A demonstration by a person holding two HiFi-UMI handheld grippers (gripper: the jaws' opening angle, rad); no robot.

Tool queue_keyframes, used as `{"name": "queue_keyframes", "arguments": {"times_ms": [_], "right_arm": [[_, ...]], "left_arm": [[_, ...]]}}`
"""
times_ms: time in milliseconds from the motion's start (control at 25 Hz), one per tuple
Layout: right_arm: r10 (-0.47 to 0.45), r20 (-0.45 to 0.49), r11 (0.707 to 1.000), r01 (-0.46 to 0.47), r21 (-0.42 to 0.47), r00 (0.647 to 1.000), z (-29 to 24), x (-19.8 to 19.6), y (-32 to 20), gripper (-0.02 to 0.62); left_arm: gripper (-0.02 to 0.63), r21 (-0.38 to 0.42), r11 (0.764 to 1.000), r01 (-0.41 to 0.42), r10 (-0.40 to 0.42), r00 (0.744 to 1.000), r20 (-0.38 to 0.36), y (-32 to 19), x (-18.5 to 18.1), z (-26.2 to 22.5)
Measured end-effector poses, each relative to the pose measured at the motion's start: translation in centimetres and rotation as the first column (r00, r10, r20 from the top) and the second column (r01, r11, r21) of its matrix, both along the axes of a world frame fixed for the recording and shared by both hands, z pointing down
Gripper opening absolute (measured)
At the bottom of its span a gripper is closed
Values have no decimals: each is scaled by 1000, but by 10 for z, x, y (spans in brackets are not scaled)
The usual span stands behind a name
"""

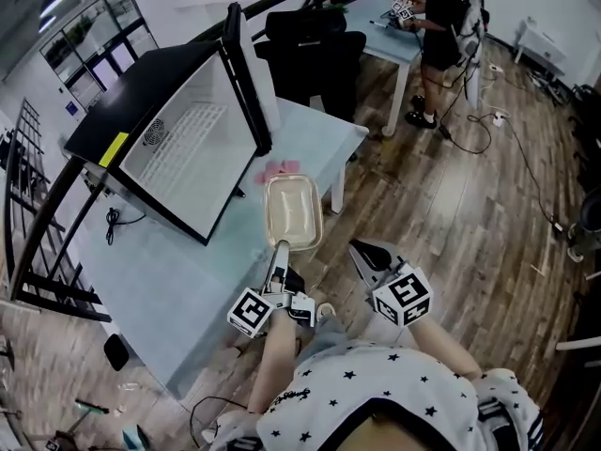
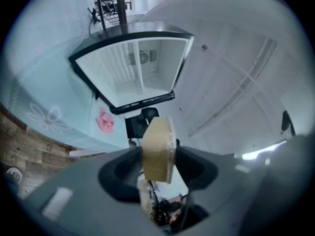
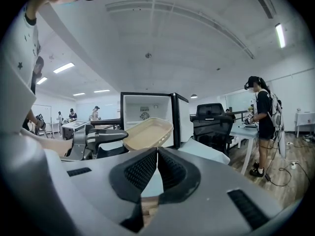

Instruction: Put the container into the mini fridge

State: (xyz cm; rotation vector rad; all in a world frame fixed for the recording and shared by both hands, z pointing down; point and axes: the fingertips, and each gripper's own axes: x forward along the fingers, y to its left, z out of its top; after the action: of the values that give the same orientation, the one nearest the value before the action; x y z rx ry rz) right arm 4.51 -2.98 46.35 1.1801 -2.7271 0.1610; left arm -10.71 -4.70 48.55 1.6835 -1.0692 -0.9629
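Container [image 1: 293, 212] carry in hand: clamped at its near end in left gripper [image 1: 280, 248], just in front of open mini fridge [image 1: 178, 144], right gripper [image 1: 362, 252] clenched empty; next, sliding it level into the seemingly bare interior.

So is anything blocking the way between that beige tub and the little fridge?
Nothing visible does. The left gripper holds the container in the air in front of the mini fridge, whose door stands open. Only a small pink thing lies on the table near the opening, probably below its path.
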Motion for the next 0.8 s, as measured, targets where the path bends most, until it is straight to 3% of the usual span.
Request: {"name": "queue_keyframes", "arguments": {"times_ms": [800], "right_arm": [[-100, -1, 995, 100, 27, 995, -12, -99, -136, 21]], "left_arm": [[210, 27, 992, 121, -120, 992, -38, -128, -106, -28]]}}
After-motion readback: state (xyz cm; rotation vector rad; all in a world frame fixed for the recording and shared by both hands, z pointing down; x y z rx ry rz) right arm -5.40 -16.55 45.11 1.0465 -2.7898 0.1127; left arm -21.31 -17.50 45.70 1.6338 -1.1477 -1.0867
